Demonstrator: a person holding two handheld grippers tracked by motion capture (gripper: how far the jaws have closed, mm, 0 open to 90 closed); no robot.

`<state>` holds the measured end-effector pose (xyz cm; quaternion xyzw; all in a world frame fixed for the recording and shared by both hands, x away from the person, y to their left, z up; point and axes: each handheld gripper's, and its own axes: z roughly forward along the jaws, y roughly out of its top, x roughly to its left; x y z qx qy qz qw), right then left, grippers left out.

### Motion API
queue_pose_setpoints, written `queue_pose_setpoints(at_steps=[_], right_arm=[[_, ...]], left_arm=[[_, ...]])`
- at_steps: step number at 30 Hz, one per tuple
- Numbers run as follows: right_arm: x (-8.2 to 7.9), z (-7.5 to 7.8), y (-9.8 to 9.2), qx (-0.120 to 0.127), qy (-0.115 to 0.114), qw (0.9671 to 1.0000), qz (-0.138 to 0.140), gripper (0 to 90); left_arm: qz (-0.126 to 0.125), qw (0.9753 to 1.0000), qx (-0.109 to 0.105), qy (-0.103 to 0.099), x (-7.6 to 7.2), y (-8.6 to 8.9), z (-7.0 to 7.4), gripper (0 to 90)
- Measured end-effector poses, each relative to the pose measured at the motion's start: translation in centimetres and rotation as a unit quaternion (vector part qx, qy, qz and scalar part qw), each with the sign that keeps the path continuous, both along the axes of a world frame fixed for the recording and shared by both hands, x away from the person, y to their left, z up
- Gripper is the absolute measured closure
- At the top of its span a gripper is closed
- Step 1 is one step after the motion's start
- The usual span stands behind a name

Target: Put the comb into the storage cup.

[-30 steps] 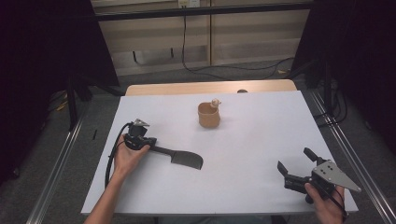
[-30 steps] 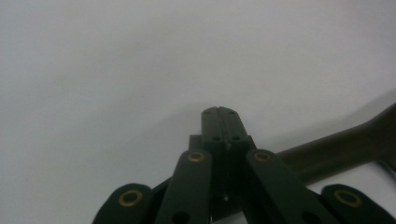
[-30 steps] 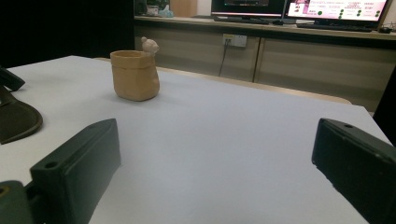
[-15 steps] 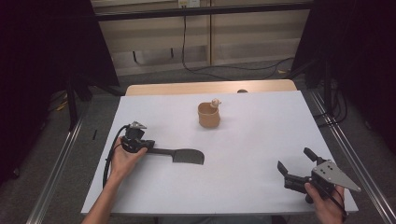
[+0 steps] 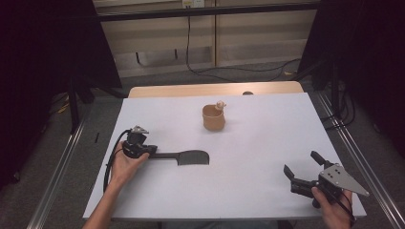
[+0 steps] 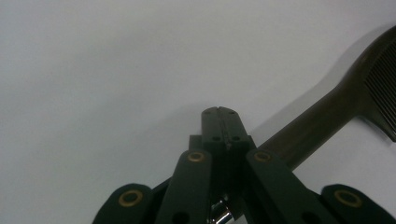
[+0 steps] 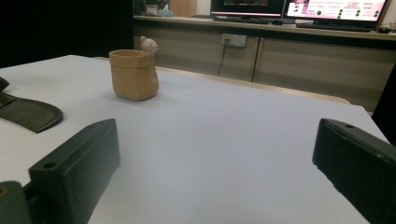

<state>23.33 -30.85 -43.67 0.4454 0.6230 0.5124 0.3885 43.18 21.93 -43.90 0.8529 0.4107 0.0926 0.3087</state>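
Your left tongs (image 5: 152,151), clenched on the handle end of the dark comb (image 5: 184,157), hold it flat on the surface (image 5: 267,138) near its left edge. Your right tongs (image 5: 302,167) stand released near the front right corner.

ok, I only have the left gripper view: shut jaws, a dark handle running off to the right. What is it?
Observer: A black comb, flat on the table. The high view shows its handle end at the left gripper and its toothed head toward the table's middle.
Operator: Anything else on the table?
Observer: A tan cup, upright, beyond the comb toward the far edge.
Operator: Right gripper?
Observer: The right gripper is open with nothing in it, by the near right corner, well apart from the comb and cup.
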Motion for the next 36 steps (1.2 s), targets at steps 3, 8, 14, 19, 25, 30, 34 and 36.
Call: queue_pose_setpoints(at_steps=[3,8,14,19,25,30,34,36], right_arm=[[0.0,0.0,0.0,0.000,0.001,1.0000,0.000,0.3],[0.0,0.0,0.0,0.000,0.001,1.0000,0.000,0.3],[0.0,0.0,0.0,0.000,-0.002,1.0000,0.001,0.3],[0.0,0.0,0.0,-0.001,-0.002,1.0000,0.002,0.3],[0.0,0.0,0.0,-0.001,-0.002,1.0000,0.001,0.3],[0.0,0.0,0.1,-0.001,-0.001,1.0000,0.000,0.3],[0.0,0.0,0.1,-0.001,-0.001,1.0000,0.001,0.3],[0.0,0.0,0.1,-0.001,-0.001,1.0000,0.000,0.3]], left_arm=[[0.000,1.0000,0.001,0.001,-0.1,0.1,0.0,90.0],[-0.002,1.0000,0.008,0.004,-0.7,-0.2,0.2,90.0],[-0.005,0.9999,0.009,0.004,-0.8,-0.1,0.2,90.0],[-0.006,0.9999,0.011,0.005,-1.2,0.1,0.2,90.0],[-0.008,0.9999,0.011,0.006,-1.8,0.4,0.3,90.0],[-0.010,0.9999,0.008,0.008,-2.2,0.6,0.3,90.0],[-0.010,0.9999,0.004,0.011,-2.3,0.7,0.3,90.0],[-0.010,0.9999,0.004,0.012,-2.4,0.7,0.3,90.0]])
